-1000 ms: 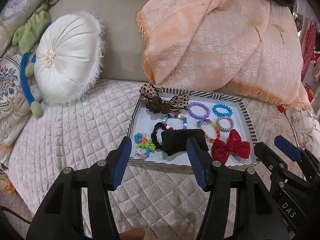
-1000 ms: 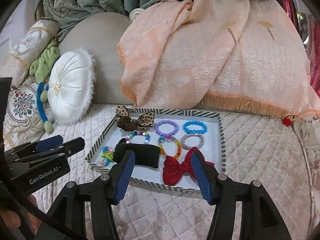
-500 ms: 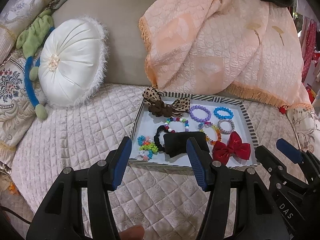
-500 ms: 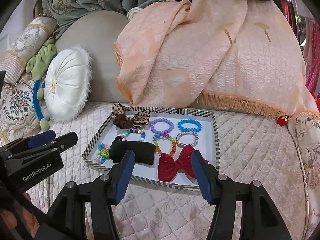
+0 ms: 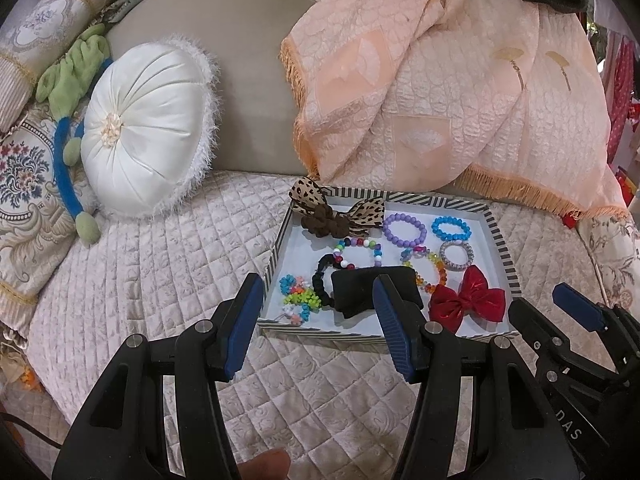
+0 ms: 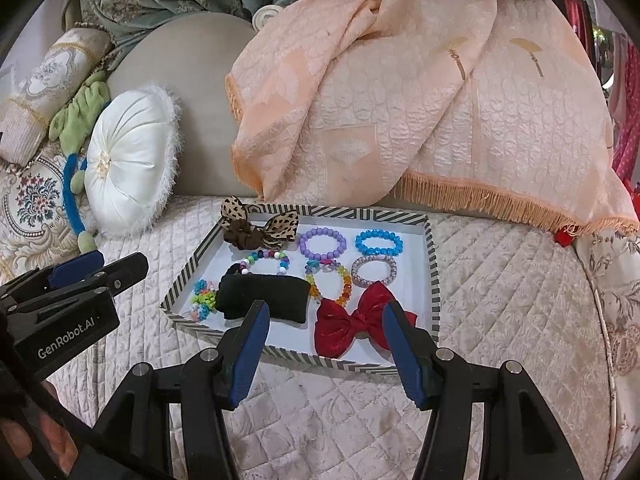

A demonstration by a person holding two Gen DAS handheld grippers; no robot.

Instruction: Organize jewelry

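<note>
At the far left of the left wrist view, a green and blue plush toy [image 5: 70, 92] lies against patterned cushions, and just to its right a round white pillow [image 5: 146, 130] leans on the beige headboard [image 5: 244, 92]. A peach fringed blanket [image 5: 432, 92] is draped across the upper right of the frame. The quilted bed [image 5: 160, 264] fills the middle, and on it, right of centre, sits a striped-rim tray [image 5: 502, 248].

Inside the tray, from left to right: a cluster of small coloured beads [image 5: 298, 298] at the lower left corner, a leopard-print bow [image 5: 338, 212] at the upper left corner, a multicoloured bead bracelet [image 5: 358, 252] below the bow, a black cushion [image 5: 376, 292] at the front, a purple bracelet [image 5: 404, 230], a blue bracelet [image 5: 451, 228], a silver bracelet [image 5: 456, 256] under the blue one, and a red bow [image 5: 468, 300] at the front right.

The left claw [image 5: 316, 320] is at the bottom centre of its view, its blue pads spread apart, holding nothing, in front of the tray's near edge. In the right wrist view the right claw [image 6: 326, 344] is likewise spread wide and empty at bottom centre, in line with the red bow [image 6: 360, 324].
</note>
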